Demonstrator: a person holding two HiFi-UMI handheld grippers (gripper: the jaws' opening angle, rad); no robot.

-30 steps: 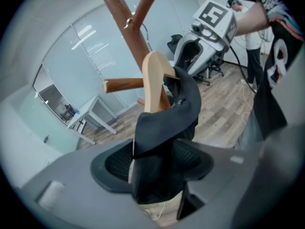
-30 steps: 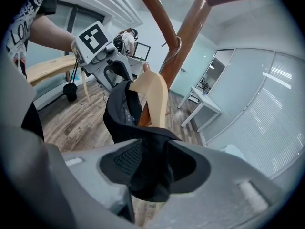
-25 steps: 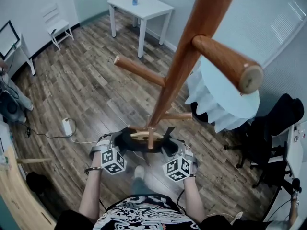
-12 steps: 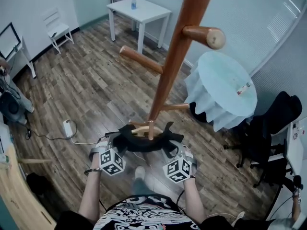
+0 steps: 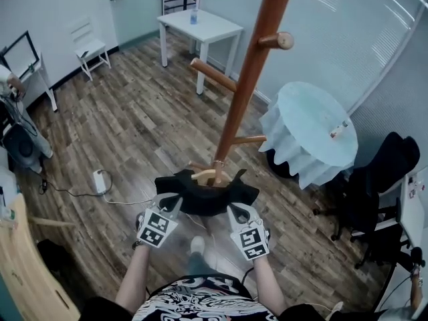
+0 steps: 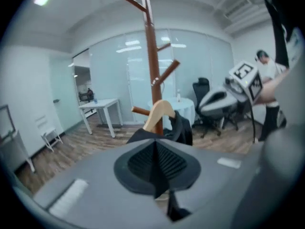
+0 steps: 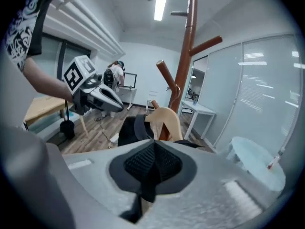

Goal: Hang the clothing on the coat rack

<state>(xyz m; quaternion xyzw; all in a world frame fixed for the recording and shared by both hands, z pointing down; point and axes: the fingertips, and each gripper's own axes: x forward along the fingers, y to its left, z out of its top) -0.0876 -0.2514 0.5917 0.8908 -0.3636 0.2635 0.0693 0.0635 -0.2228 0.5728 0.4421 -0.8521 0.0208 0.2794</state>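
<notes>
- Clothing (image 5: 204, 196), the black piece draped over a wooden hanger (image 5: 204, 176), is getting pinched at its left edge by the left gripper (image 5: 172, 200). Those jaws have just been closing and are sitting together on a fold of the fabric.
- Its middle is hanging low in front of the person, above the wood floor. It's just in front of the coat rack (image 5: 251, 79) pole and well below the big pegs.
- Over on the right edge, the right gripper (image 5: 235, 210) jaws have just been closing too, and they're clamping black cloth the same way.
- Both grips are biting cloth rather than wood, so I'm thinking the safe way up is raising both sides together and level. That way the hanger isn't tipping or sliding out of the garment.
- I'd be aiming for the angled peg (image 5: 212, 74) left of the pole, and watching the short stub (image 5: 249, 140) on the right, which is looking like a snag risk.
- The long axis is running left to right across the head view, gripper to gripper, with the hanger's shoulders lying along that line.
- The hanger's hump is pointing away from the person, toward the pole. I'm not making out the hook itself.
</notes>
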